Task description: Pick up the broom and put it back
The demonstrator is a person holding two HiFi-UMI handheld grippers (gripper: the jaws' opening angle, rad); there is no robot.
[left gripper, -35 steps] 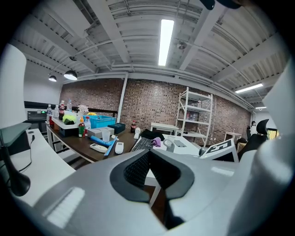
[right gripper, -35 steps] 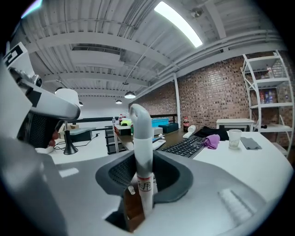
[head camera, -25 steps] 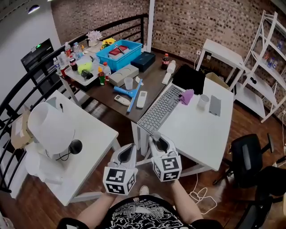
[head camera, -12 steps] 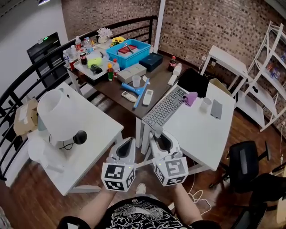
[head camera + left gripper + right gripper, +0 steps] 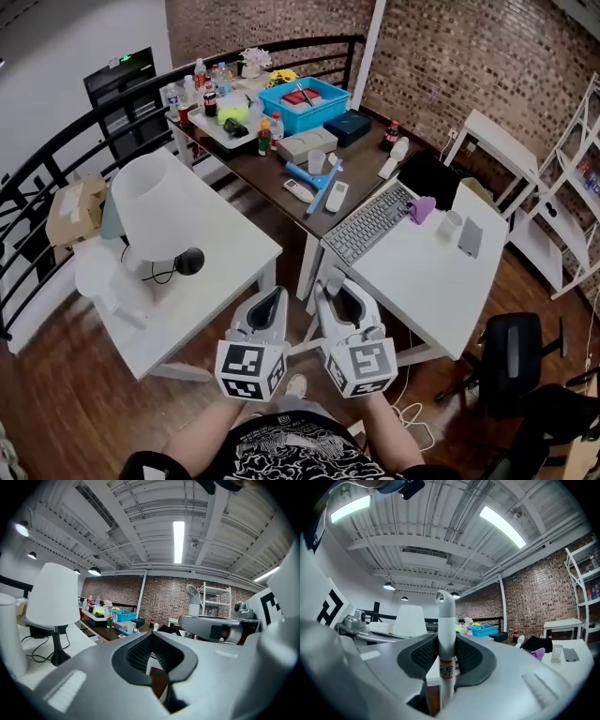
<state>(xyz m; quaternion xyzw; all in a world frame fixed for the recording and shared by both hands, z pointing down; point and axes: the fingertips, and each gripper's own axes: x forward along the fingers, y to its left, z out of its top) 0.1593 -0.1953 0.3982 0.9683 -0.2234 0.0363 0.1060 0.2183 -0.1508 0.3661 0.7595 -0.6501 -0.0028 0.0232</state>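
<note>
The broom shows only as a pale grey handle with a hooked top (image 5: 445, 620), standing upright between the pads of my right gripper (image 5: 446, 641), which is shut on it. From the head view the handle's top (image 5: 335, 277) pokes up at the tip of the right gripper (image 5: 335, 289), in front of the gap between two white tables. The broom's head is hidden. My left gripper (image 5: 272, 298) is close beside it on the left, its jaws together with nothing between them (image 5: 151, 637). The left gripper view also catches the handle (image 5: 193, 599) at its right.
A white table (image 5: 225, 272) with a white lamp (image 5: 155, 211) is at the left, and a white table (image 5: 422, 281) with a keyboard (image 5: 375, 223) at the right. Behind stands a cluttered brown table (image 5: 272, 183) with a blue bin (image 5: 302, 103). A black chair (image 5: 511, 352) is at the right, a black railing (image 5: 56, 169) at the left.
The head view has swung so that the tables and lamp sit further right and nearer. Both grippers stay side by side at the bottom, the right one still on the handle.
</note>
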